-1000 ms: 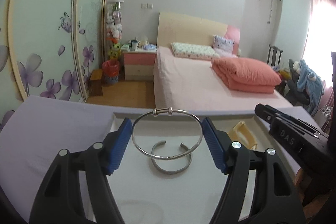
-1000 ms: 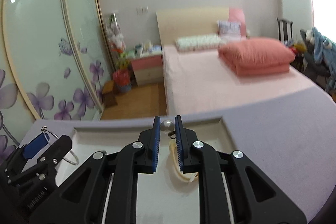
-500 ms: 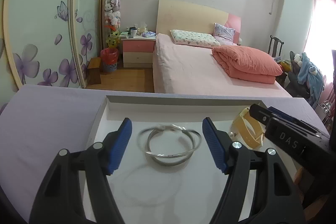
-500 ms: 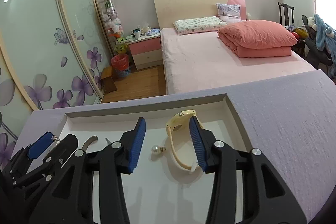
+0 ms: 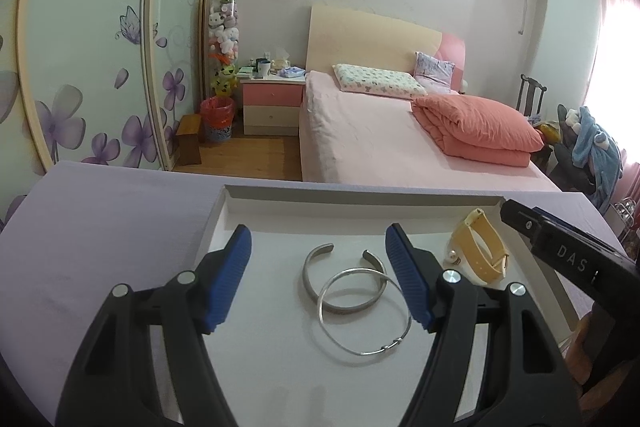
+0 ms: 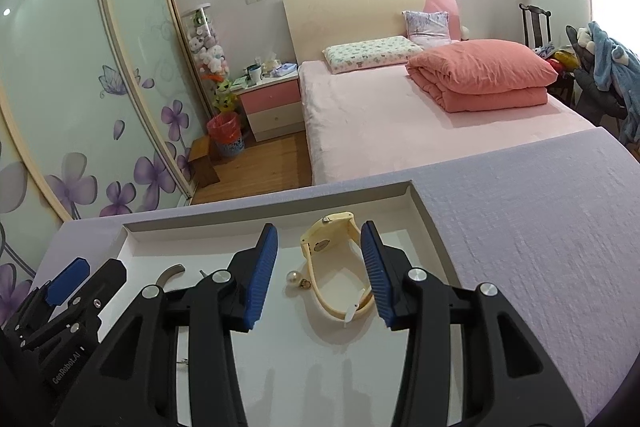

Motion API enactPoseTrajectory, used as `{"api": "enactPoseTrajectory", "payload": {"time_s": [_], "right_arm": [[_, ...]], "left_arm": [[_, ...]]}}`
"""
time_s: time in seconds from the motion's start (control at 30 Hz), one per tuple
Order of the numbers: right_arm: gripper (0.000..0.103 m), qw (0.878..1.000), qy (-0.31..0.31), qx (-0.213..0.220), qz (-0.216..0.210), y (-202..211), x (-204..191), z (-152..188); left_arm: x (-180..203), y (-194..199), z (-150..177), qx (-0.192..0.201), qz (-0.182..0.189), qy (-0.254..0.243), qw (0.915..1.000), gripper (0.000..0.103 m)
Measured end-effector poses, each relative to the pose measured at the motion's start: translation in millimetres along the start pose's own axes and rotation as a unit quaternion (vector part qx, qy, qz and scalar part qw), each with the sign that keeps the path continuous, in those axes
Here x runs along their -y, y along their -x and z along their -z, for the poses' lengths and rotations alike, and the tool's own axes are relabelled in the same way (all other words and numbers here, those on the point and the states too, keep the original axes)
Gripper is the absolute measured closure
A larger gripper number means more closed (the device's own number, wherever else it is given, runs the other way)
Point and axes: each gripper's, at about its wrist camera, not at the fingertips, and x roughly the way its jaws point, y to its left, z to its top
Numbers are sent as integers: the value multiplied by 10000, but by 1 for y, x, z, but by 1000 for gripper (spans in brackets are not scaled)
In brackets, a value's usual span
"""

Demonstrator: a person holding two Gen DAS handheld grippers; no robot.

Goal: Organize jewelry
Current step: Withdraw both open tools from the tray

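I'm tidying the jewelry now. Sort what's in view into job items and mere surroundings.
Job:
white tray
open cuff bracelet
thin wire bangle
pearl earring
cream watch

Surroundings:
bed
folded pink quilt
nightstand
red bin

Cream watch (image 6: 340,267) and pearl earring (image 6: 294,277) in white tray (image 6: 424,223), between open right tool (image 6: 318,271) fingers

White tray (image 5: 400,211) on lilac worktop (image 5: 100,227). Silver bangles (image 5: 364,311), cream-yellow watch (image 6: 340,267), pearl earring (image 6: 293,277). Black tools, blue pads (image 5: 236,279). Bed (image 5: 380,143) pink; wardrobe doors (image 5: 88,67) purple-flowered.
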Motion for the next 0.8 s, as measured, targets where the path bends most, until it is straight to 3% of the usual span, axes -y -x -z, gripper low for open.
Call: {"api": "enactPoseTrajectory", "payload": {"time_s": [0.13,0.6,0.8], "right_arm": [[42,9998,57,169,14,12,2,5],[35,9974,382,598,-136,79,12,36],[35,9969,504,547,-246,112,22,66]], "left_arm": [[-5,13,1,130,-25,19,9999,28],[-30,90,37,435,175,160,9988,21],[-39,138,64,548,343,262,9976,19]]}}
